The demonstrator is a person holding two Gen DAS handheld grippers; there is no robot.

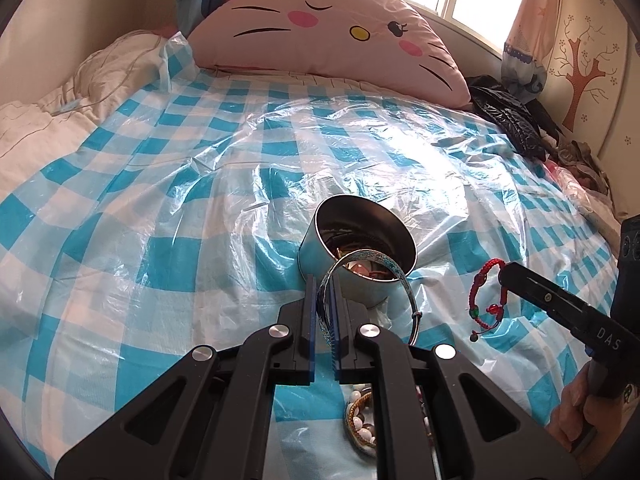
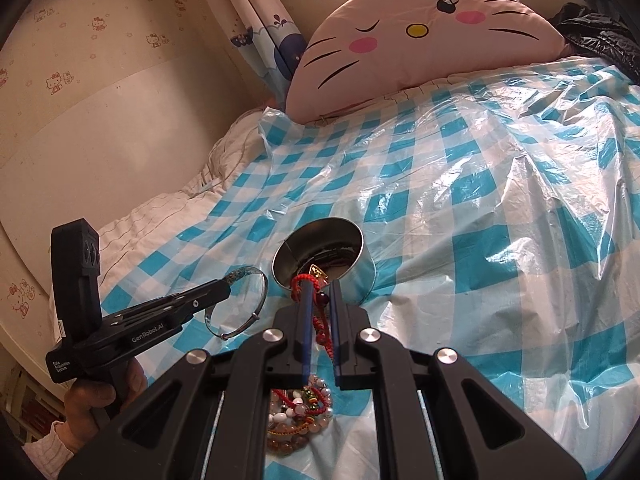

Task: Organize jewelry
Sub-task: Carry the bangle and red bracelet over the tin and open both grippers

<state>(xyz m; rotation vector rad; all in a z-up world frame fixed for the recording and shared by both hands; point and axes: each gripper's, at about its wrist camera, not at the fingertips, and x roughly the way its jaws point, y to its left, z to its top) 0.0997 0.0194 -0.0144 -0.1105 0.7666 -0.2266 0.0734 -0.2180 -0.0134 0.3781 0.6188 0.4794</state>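
A round metal tin [image 1: 320, 242] stands on the checked plastic sheet, with some jewelry inside; it also shows in the right wrist view [image 2: 362, 268]. My left gripper [image 1: 324, 282] is shut on a blue patterned bangle [image 1: 372, 258], held just in front of the tin's rim; the bangle also shows in the right wrist view [image 2: 244, 274]. My right gripper [image 2: 320, 290] is shut on a red braided cord bracelet [image 2: 298, 282], held near the tin; in the left wrist view the bracelet [image 1: 480, 280] hangs from the right gripper [image 1: 505, 270].
A pile of bead bracelets [image 2: 300, 416] lies on the sheet below the grippers, also in the left wrist view [image 1: 360, 424]. A pink cat-face pillow [image 1: 328, 28] lies at the bed's head. A black jacket [image 1: 508, 116] lies at the far right. White bedding [image 1: 48, 120] lies left.
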